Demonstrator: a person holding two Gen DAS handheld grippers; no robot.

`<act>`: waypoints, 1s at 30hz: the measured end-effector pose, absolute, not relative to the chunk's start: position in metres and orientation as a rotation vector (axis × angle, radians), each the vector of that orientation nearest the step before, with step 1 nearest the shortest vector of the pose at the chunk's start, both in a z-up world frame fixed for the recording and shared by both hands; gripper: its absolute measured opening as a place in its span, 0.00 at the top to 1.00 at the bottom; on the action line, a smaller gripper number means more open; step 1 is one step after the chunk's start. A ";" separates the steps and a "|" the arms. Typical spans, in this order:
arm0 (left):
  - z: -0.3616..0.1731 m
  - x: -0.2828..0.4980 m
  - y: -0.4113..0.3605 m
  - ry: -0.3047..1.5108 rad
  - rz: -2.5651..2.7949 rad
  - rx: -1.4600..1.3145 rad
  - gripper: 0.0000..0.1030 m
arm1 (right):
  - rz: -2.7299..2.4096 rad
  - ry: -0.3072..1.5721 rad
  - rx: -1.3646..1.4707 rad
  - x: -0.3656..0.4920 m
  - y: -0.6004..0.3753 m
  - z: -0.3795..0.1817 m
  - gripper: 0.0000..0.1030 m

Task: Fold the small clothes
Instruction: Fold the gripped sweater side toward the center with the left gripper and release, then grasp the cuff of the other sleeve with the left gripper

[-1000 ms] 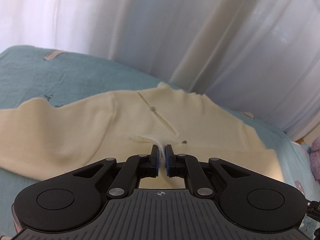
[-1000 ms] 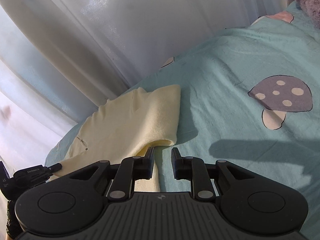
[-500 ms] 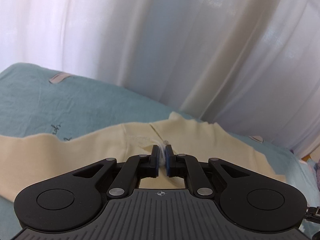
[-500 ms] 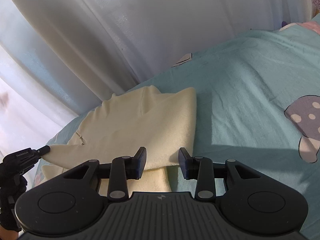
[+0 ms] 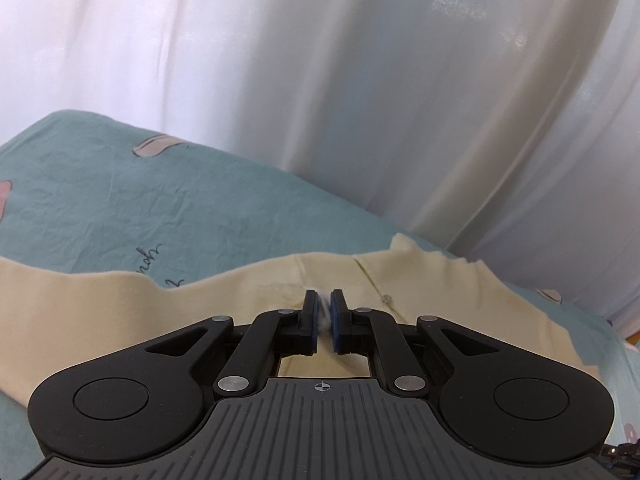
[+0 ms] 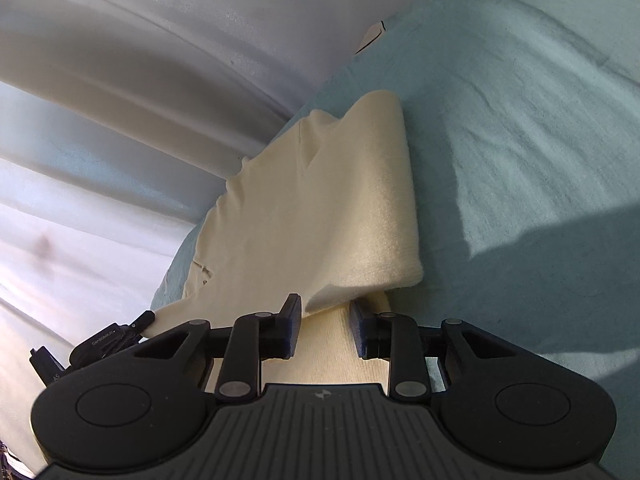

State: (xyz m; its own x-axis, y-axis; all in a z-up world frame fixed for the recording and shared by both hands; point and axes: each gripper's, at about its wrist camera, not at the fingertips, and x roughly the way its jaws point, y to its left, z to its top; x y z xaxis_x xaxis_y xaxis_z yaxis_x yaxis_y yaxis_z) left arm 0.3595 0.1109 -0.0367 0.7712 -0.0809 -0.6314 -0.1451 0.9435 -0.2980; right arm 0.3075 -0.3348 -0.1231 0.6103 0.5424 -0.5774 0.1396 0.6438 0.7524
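Note:
A cream garment (image 5: 440,292) lies partly folded on a teal bed sheet (image 5: 160,208). My left gripper (image 5: 324,308) is shut on a pinch of its cloth, with a white bit showing between the pads. The right wrist view shows the garment (image 6: 320,208) with its folded-over flap. My right gripper (image 6: 326,316) sits at the flap's near edge and its jaws are closing. Cloth lies between them, but the pads stand apart from it. At that view's lower left, the left gripper (image 6: 142,318) holds the garment's far corner.
White curtains (image 5: 320,60) hang close behind the bed along its far edge. The teal sheet (image 6: 520,120), with printed shapes, spreads bare to the right of the garment. The right gripper casts a dark shadow on the sheet at the right.
The left gripper has kept its grip and shifted, so more curtain and less garment show. The right gripper widened, then narrowed, rolled, and came down onto the flap's near edge.

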 end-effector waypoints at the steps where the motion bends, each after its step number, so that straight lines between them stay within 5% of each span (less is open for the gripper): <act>1: -0.035 0.358 0.112 0.685 0.029 -0.360 0.92 | 0.251 0.896 0.859 0.309 -0.334 -0.122 0.76; 3: -0.034 0.360 0.114 0.683 0.023 -0.382 0.92 | 0.196 0.882 0.814 0.312 -0.334 -0.120 0.94; 20: -0.076 0.362 0.082 0.784 0.011 -0.141 0.91 | 0.023 0.755 0.284 0.312 -0.301 -0.098 0.96; 25: -0.072 0.357 0.083 0.781 0.077 -0.103 0.78 | 0.067 0.778 0.243 0.306 -0.300 -0.088 0.87; 27: -0.062 0.346 0.094 0.746 0.137 -0.175 0.77 | 0.112 0.787 0.308 0.294 -0.311 -0.080 0.76; 30: -0.045 0.329 0.104 0.680 0.172 -0.203 0.76 | 0.135 0.776 0.365 0.278 -0.321 -0.066 0.76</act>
